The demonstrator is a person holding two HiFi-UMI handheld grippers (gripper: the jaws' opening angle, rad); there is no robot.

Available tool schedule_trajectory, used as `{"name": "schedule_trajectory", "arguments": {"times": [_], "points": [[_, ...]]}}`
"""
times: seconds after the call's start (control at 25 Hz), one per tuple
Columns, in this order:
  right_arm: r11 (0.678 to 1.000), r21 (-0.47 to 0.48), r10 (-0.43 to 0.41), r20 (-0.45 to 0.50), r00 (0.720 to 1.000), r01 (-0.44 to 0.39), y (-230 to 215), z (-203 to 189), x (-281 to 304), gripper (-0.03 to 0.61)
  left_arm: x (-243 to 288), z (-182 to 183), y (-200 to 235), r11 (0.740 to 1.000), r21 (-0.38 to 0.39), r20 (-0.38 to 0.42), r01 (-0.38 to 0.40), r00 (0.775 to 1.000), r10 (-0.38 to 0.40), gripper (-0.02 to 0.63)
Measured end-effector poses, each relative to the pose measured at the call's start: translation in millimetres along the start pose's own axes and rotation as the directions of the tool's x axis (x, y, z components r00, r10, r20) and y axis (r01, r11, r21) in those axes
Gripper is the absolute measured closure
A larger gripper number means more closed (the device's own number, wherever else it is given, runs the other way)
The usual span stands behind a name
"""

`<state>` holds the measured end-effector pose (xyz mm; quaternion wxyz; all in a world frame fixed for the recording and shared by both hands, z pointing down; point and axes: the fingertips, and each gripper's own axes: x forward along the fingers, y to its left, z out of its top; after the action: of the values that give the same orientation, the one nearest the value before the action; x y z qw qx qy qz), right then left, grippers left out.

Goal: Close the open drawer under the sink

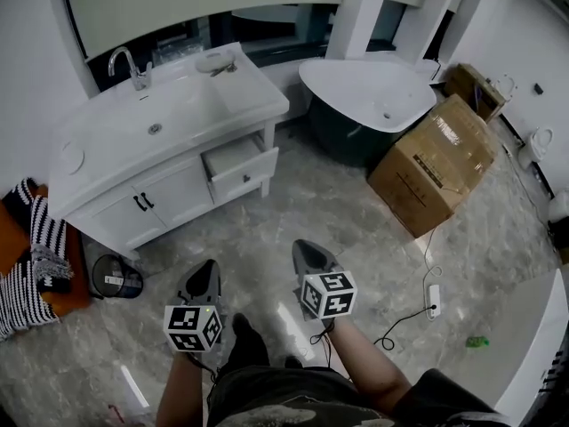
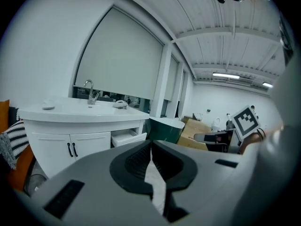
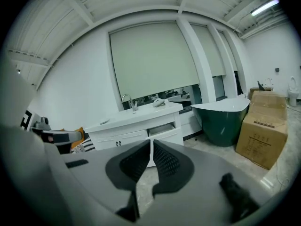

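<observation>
Two tools, the left gripper (image 1: 207, 267) and the right gripper (image 1: 304, 245), are well apart from the open drawer (image 1: 242, 169). It sticks out of the white cabinet (image 1: 173, 194) at the far side of the floor, right of the sink (image 1: 151, 118). Its front panel runs left to right and faces the person. The drawer lies ahead, between the two, and neither is clearly nearer. Each gripper has its jaws pressed together and holds nothing.

The location is a bathroom. A sink vanity (image 1: 191, 114), faucet (image 1: 132, 68) and freestanding bathtub (image 1: 373, 92) stand on marble-patterned flooring (image 1: 293, 212).
</observation>
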<state>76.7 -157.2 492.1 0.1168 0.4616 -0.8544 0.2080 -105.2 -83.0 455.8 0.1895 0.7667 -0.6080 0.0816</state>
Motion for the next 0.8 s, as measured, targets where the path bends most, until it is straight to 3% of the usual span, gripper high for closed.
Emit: {"name": "schedule_trajectory", "arguments": {"times": [0.32,0.52,0.8], "points": [[1.0,0.004,-0.024,-0.02,1.0,0.024,23,15,68,0.545,42,11,70,0.998,-0.054,-0.028,0.017,0.999,-0.018,0.594],[0.997,0.019,-0.073,-0.028,0.997,0.074,19,12,96,0.545,63,14,95,0.998,-0.049,-0.045,0.051,0.998,-0.053,0.594],[0.996,0.028,-0.077,-0.068,0.995,0.079,17,2,138,0.54,94,10,115,0.997,-0.049,-0.068,0.065,0.995,-0.068,0.594]]}}
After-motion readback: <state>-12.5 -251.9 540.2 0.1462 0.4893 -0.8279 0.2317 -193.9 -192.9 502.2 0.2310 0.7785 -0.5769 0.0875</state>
